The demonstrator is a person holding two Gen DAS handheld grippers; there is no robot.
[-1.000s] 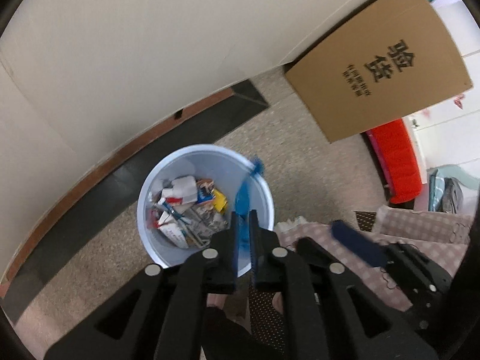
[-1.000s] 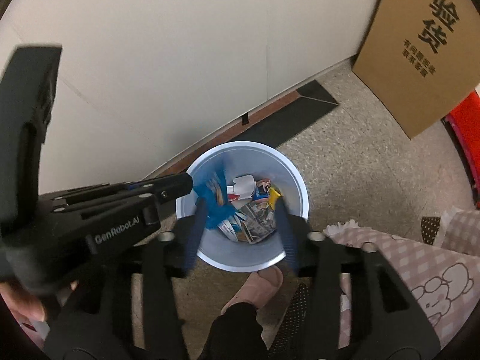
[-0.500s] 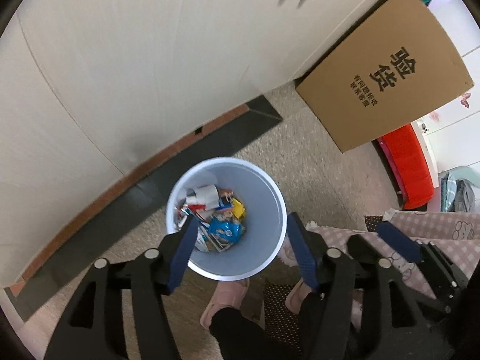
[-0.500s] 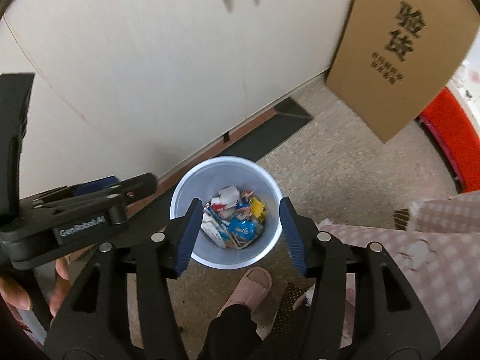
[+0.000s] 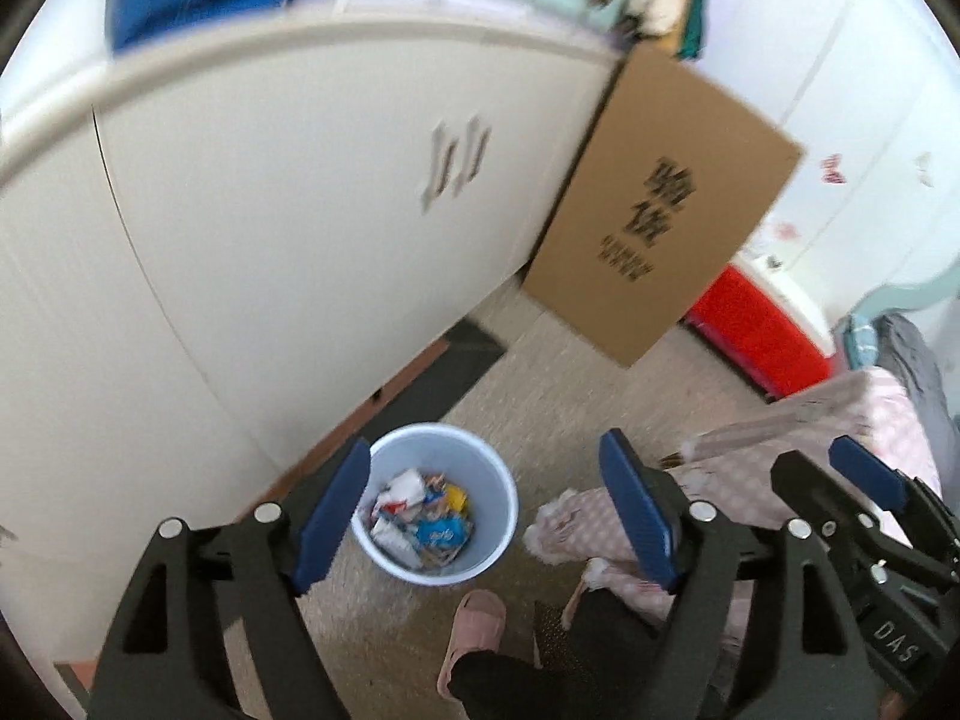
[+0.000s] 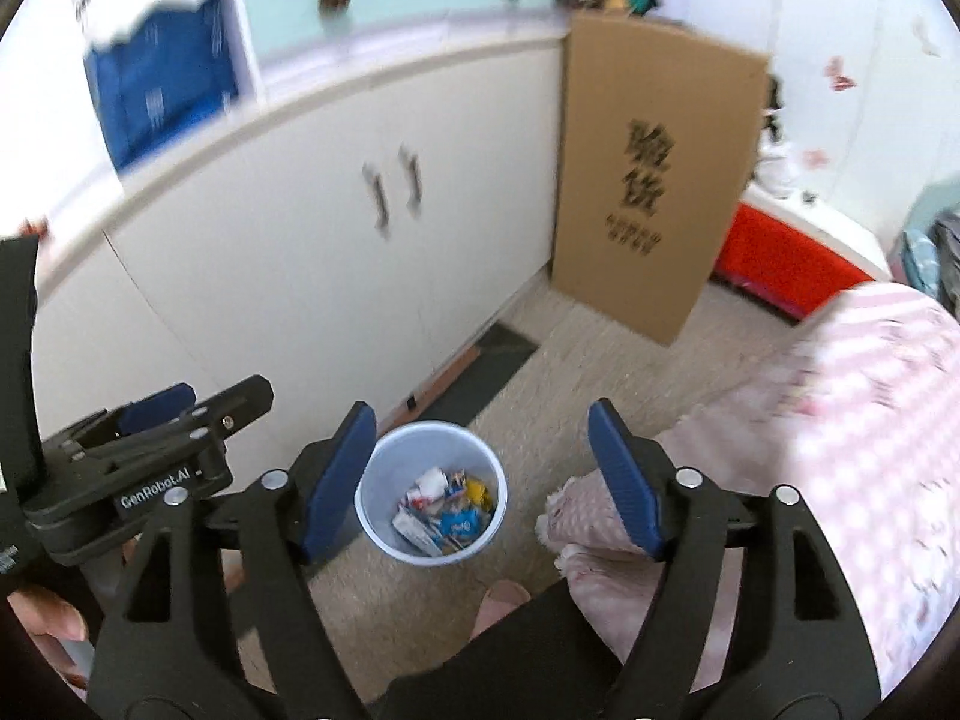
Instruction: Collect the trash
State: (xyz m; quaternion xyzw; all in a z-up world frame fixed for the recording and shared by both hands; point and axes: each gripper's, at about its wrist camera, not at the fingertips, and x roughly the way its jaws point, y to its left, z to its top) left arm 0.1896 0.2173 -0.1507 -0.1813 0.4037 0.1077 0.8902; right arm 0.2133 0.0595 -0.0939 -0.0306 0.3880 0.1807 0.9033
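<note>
Seen from well above: a pale blue waste bin (image 5: 437,503) upright on the speckled floor (image 5: 576,396), close to the foot of a cream cupboard (image 5: 288,228) with two handles on its doors. Inside the bin, a heap of trash (image 5: 423,525): crumpled white paper, a blue wrapper, a yellow scrap, all lying at the bottom, well below the rim. Left gripper (image 5: 489,516) pointed steeply down over the bin, jaws opening, blue fingers (image 5: 333,516) spread wide with nothing between them but the view of bin and floor. Right gripper (image 6: 480,474) the same: jaws opening, blue fingers (image 6: 624,480) far apart, nothing gripped, the bin framed in the gap far below. In the right wrist view, the left gripper's black body at the left edge, with a hand (image 6: 42,618) beneath it. In the left wrist view, the right gripper's black frame and a blue pad at the right edge. Just beside the bin, a pink slipper (image 5: 474,624) and a dark trouser leg (image 5: 498,684). To the right, a pink checked bedspread (image 6: 840,420) hanging to the floor. Leaning against the cupboard's end, a large brown cardboard sheet (image 5: 654,210) with black printed characters; next to it, a red box (image 5: 756,330). Much of both views blurred.
</note>
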